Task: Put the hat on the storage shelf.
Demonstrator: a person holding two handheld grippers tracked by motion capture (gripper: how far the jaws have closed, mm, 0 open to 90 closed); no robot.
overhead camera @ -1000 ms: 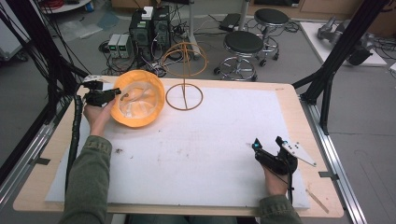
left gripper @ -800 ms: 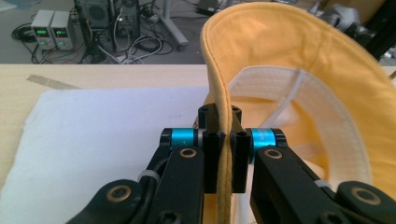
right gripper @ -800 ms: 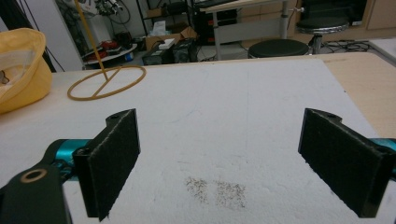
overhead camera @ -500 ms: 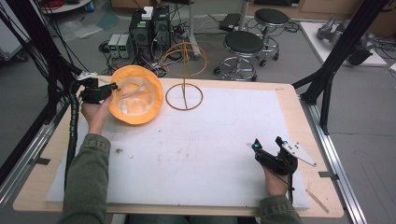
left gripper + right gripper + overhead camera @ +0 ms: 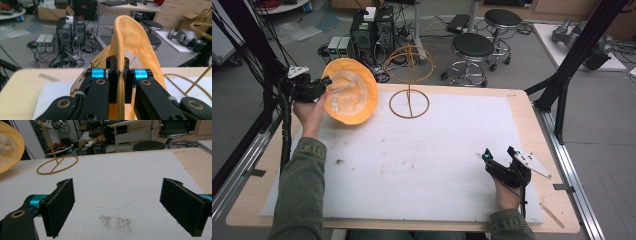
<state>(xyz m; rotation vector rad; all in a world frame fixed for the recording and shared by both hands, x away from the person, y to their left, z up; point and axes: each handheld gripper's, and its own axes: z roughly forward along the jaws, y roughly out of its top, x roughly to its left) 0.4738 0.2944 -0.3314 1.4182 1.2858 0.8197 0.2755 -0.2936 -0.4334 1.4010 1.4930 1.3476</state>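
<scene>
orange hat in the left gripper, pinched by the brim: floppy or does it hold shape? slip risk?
The orange hat looks like soft fabric, yet its brim stays round while held off the table, so probably semi-stiff and light. The left gripper has the brim edge squeezed thin between its jaws, so a slip seems unlikely, though it may swing or sag if moved fast.

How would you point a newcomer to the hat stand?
Start at the white mat on the wooden table and go to its far edge, near the middle. The wire hat stand rises there from a flat ring base to a dome, just right of the yellow hat. It is thin, see-through, golden.
</scene>
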